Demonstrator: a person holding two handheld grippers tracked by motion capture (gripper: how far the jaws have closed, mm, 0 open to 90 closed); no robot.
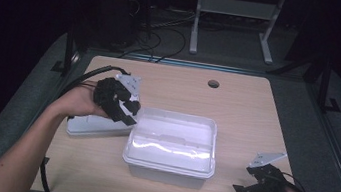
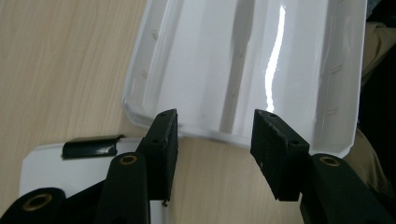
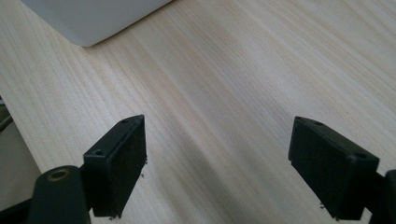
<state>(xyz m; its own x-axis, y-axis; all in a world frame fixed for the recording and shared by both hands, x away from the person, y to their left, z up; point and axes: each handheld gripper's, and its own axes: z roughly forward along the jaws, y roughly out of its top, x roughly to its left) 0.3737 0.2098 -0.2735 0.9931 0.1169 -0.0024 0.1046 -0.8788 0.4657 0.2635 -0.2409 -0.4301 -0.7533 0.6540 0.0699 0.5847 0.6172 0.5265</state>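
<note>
Black grippers, square fingers, brass screws, grey plates

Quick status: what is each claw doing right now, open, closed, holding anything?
Left claw: open, empty, jaws either side of the white container's near rim.
Right claw: wide open, empty, over bare table.

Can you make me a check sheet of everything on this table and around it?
Surface: light wooden table, round hole near far edge.
Job's things: white plastic box mid-table; flat white lid lying beside it.
Clutter: nothing seen.
Grippers: left tongs open, nothing between them, over the box's near-left corner; right tongs wide open over bare wood, nothing between them.
Cables: black cable trails from left tongs; more cables on floor behind.
Surroundings: dark room, white frame legs beyond table.
</note>
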